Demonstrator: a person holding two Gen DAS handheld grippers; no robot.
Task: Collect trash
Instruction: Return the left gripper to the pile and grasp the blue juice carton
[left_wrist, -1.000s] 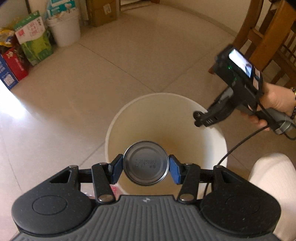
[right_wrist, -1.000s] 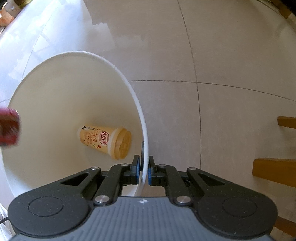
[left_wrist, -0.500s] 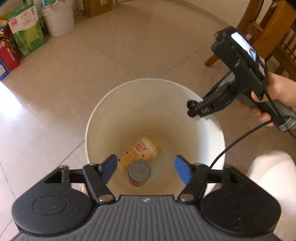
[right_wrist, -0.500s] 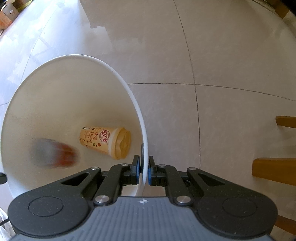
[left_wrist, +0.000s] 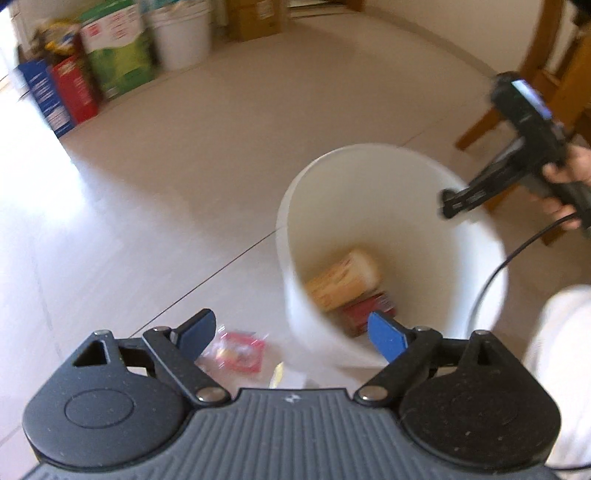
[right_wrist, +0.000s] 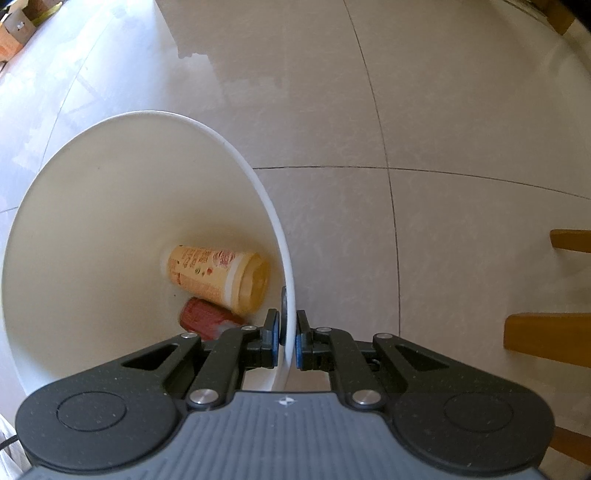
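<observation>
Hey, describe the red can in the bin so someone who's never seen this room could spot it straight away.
Find the white bin on the tiled floor, its rim pinched by the right gripper. Two things lie at its bottom, touching: a yellow-orange paper cup on its side and, nearer the gripper, the red can. It is the smaller, darker one, red rather than yellow.

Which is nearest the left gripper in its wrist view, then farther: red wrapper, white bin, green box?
1. Crumpled red plastic wrapper: floor, just beyond the left gripper.
2. White plastic bin: ahead, right.
3. Green cardboard box: far left, by the wall.
</observation>
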